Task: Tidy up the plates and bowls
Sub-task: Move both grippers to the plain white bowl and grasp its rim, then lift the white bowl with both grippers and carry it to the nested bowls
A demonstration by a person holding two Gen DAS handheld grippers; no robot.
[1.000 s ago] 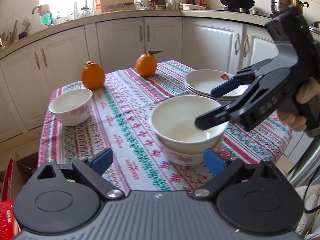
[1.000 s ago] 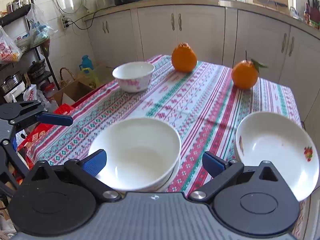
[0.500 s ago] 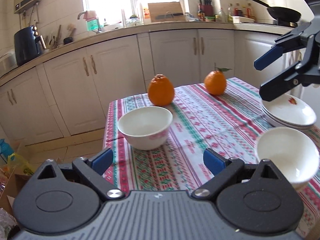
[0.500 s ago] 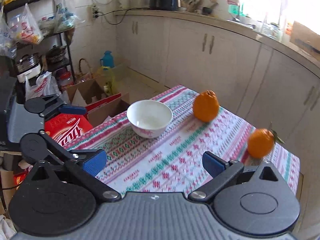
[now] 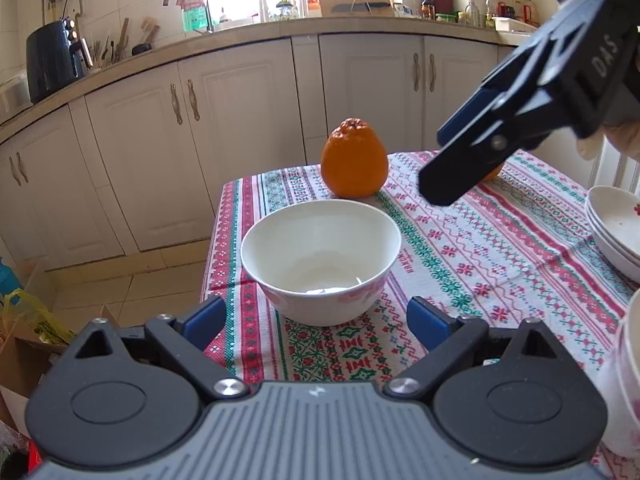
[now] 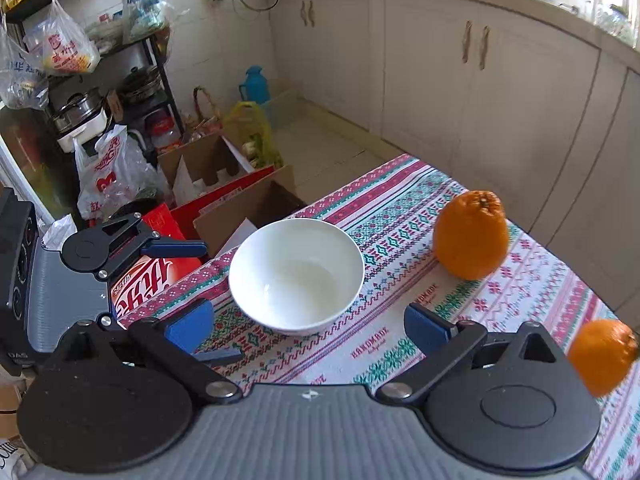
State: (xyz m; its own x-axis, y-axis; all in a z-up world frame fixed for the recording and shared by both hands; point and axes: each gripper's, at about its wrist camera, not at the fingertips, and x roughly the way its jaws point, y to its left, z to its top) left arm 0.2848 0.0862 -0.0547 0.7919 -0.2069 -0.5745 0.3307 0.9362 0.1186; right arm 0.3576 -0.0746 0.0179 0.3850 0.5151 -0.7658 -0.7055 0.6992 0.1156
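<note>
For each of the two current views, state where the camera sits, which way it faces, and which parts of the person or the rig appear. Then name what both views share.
Left wrist: rides the left claw, faces the sink counter over a lone bowl; right claw shows with a gloved hand.
Right wrist: rides the right claw, looks down towards floor boxes; left claw shows.
Shared: bowl, orange, tablecloth.

glossy white ceramic bowl at my 12 o'clock, woven cloth tablecloth, dimpled orange, my matt black plastic gripper
</note>
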